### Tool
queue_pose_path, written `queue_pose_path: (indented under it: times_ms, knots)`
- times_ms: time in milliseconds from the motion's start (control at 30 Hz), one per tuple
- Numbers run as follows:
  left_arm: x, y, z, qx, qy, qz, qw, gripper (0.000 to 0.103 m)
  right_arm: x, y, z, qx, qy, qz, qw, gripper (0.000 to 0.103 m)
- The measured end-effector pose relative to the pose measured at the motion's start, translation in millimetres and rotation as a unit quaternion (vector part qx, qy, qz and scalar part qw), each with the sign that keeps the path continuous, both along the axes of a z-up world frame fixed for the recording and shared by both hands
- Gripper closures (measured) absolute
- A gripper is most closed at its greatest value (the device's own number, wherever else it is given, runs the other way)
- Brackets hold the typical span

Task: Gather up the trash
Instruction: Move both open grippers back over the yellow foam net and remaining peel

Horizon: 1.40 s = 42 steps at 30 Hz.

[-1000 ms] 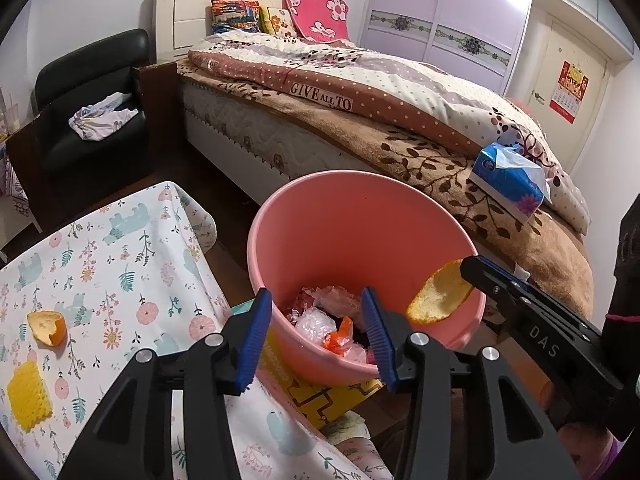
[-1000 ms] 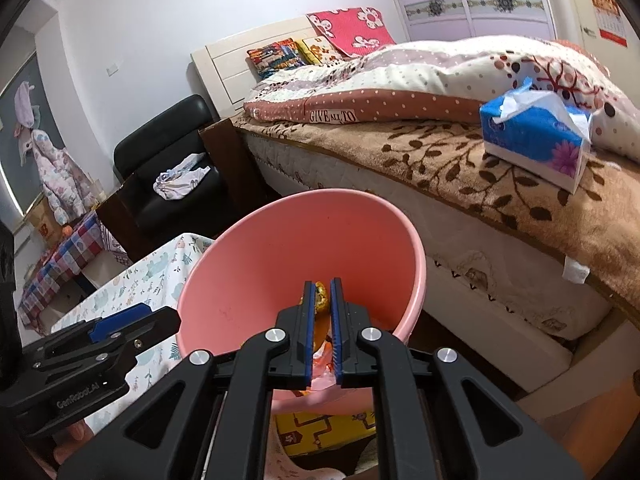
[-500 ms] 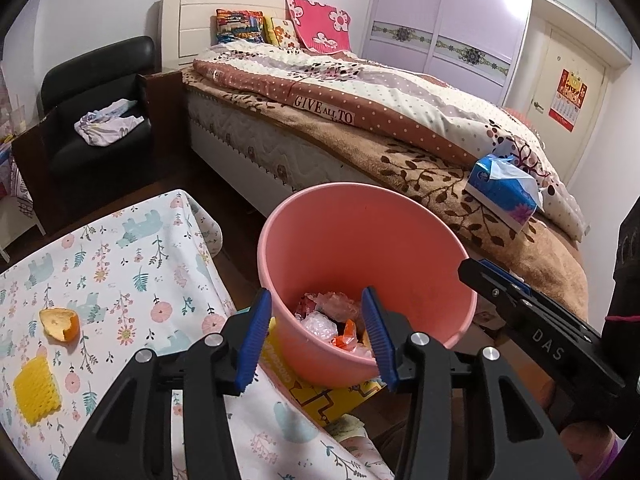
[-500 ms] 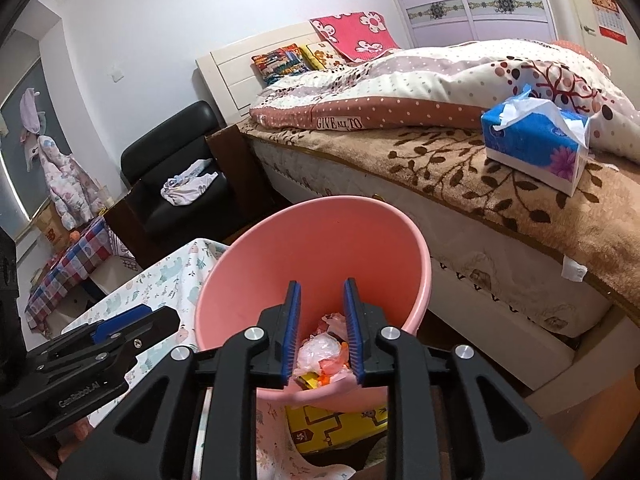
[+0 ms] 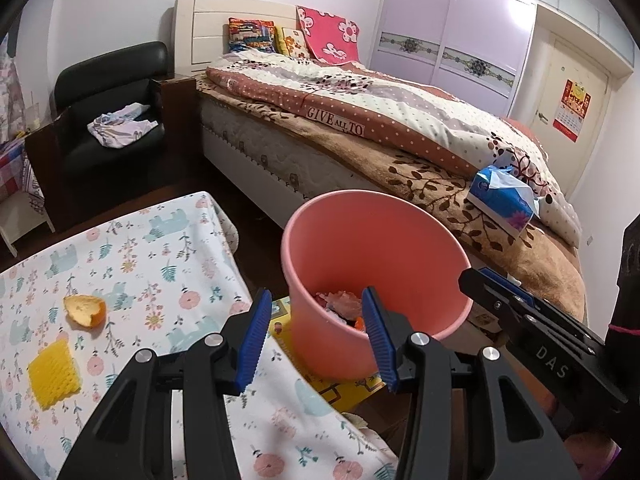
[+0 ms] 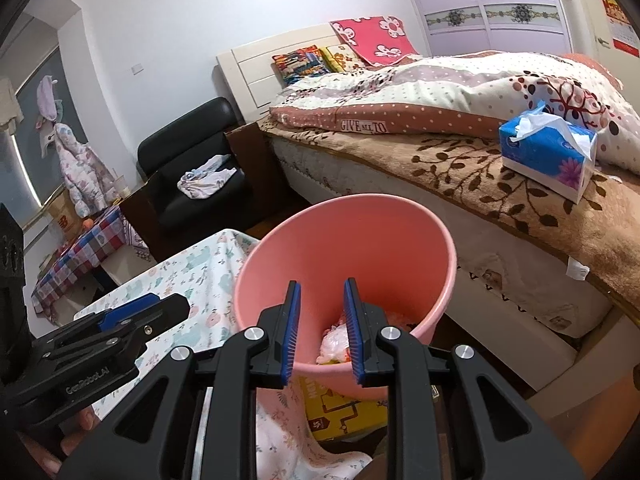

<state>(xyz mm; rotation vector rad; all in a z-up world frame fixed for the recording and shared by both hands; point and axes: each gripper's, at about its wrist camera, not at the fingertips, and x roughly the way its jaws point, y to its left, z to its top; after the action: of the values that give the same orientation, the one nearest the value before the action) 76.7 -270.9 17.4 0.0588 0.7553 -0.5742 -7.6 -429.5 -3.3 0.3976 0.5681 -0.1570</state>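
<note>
On the floral-cloth counter (image 5: 132, 264) lie a yellow foam net (image 5: 54, 374) and a curled orange peel (image 5: 85, 310) — well apart from the smooth pink bin (image 5: 372, 256) (crinkled wrappers inside). Left tongs (image 5: 316, 340) gape empty; right tongs (image 6: 320, 330) stand parted over the bin — empty too.

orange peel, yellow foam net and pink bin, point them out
orange peel (image 5: 85, 310), left wrist view, cupped inside
yellow foam net (image 5: 53, 374), left wrist view, middle of mesh
pink bin (image 6: 320, 236), right wrist view, inner wall
</note>
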Motion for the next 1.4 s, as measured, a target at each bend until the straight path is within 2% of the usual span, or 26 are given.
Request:
queue_pose_path:
  times_ms: [900, 1233, 1400]
  knots:
    - [-10.3, 96.8, 3.5, -0.006, -0.007, 0.073, 0.9973, 0.056, -3.5, 78.9, 18.1, -0.028, 0.007, 0.072, 0.997, 0.080]
    - [-6.6, 139.9, -8.2, 0.004, 0.000, 0.102, 0.9948, 0.052, 7.2, 110.6, 14.2, -0.032, 0.021, 0.105, 0.994, 0.080]
    - [-6.5, 175.9, -11.6, 0.015, -0.009, 0.116, 0.9931, 0.047, 12.9, 124.7, 10.5, -0.031, 0.027, 0.123, 0.992, 0.079]
